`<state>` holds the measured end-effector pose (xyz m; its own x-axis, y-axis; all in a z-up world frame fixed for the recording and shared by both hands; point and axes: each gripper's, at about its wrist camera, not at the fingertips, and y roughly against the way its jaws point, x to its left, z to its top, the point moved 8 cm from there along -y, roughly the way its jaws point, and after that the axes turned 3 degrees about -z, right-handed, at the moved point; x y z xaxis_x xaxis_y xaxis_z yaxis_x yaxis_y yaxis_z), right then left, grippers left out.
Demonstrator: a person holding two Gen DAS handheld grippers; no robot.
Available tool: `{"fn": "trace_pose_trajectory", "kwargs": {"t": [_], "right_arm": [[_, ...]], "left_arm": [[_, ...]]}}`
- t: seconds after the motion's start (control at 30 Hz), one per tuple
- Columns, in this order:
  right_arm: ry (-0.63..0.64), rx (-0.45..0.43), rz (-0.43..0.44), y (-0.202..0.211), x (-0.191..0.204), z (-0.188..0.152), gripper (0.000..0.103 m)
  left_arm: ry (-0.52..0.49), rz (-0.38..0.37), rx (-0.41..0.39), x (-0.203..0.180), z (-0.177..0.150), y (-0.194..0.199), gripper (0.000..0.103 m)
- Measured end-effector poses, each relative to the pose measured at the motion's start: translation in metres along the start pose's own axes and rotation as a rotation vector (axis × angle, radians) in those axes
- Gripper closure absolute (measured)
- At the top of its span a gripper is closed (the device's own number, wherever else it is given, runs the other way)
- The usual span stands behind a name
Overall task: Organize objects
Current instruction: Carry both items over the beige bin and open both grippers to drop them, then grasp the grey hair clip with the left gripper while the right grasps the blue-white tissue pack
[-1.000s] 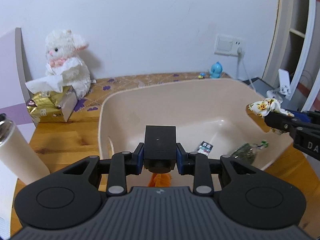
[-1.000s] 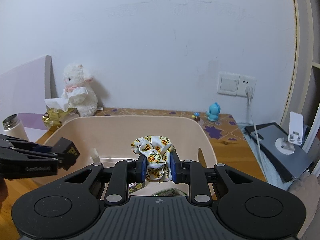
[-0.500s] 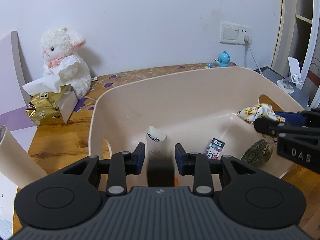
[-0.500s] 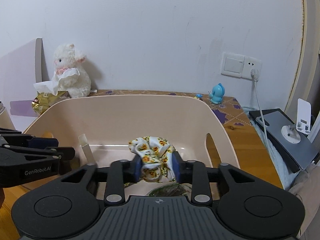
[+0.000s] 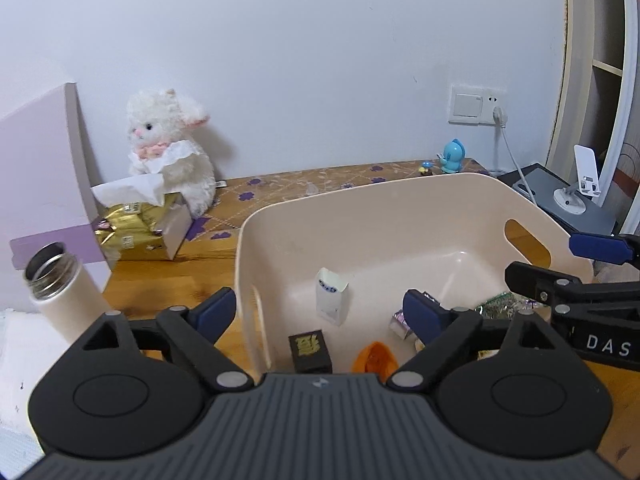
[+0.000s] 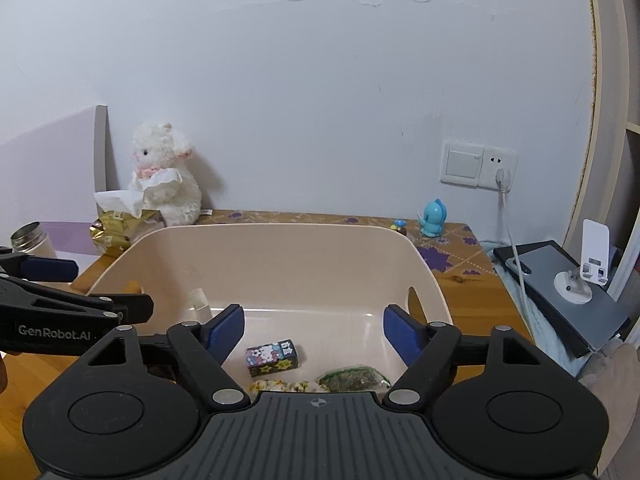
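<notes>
Left wrist view: left gripper (image 5: 320, 312) spread wide, empty, straddling the near-left wall of the beige bin (image 5: 400, 196). Black box (image 5: 310, 350) upright just below it, beside the orange piece (image 5: 374, 358) and white carton (image 5: 331, 296). Right gripper (image 6: 314, 330) also spread, empty, over the floral scrunchie (image 6: 278, 385), green packet (image 6: 352, 378) and cartoon box (image 6: 272, 357) on the bin floor.

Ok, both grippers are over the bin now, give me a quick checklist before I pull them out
1. Left gripper open and empty: ok.
2. Right gripper open and empty: ok.
3. Black box on the floor of the beige bin: ok.
4. Floral scrunchie in the bin, clear of the fingers: ok, though only its edge shows.
5. White carton upright: ok.
6. More items left on the table to sort: cannot tell.
</notes>
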<state>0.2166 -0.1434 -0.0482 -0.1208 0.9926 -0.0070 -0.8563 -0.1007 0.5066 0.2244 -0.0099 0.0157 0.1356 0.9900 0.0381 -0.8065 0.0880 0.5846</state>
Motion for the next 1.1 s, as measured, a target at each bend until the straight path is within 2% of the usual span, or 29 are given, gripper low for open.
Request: {"fn": "trace_pose_trajectory", "kwargs": {"t": [0.13, 0.5, 0.87, 1.1], "right_arm": [[0.009, -0.009, 0.006, 0.017, 0.004, -0.008, 0.015], [0.03, 0.009, -0.007, 0.044, 0.012, -0.036, 0.012], [0.025, 0.084, 0.013, 0.039, 0.015, -0.075, 0.011], [0.016, 0.161, 0.033, 0.017, 0.017, -0.099, 0.011]], "left_arm": [[0.013, -0.016, 0.007, 0.001, -0.01, 0.017, 0.011], [-0.003, -0.002, 0.049, 0.0, -0.048, 0.033, 0.01], [-0.015, 0.018, 0.142, 0.0, -0.092, 0.019, 0.01], [0.015, 0.019, 0.209, 0.006, -0.114, -0.001, 0.01]]}}
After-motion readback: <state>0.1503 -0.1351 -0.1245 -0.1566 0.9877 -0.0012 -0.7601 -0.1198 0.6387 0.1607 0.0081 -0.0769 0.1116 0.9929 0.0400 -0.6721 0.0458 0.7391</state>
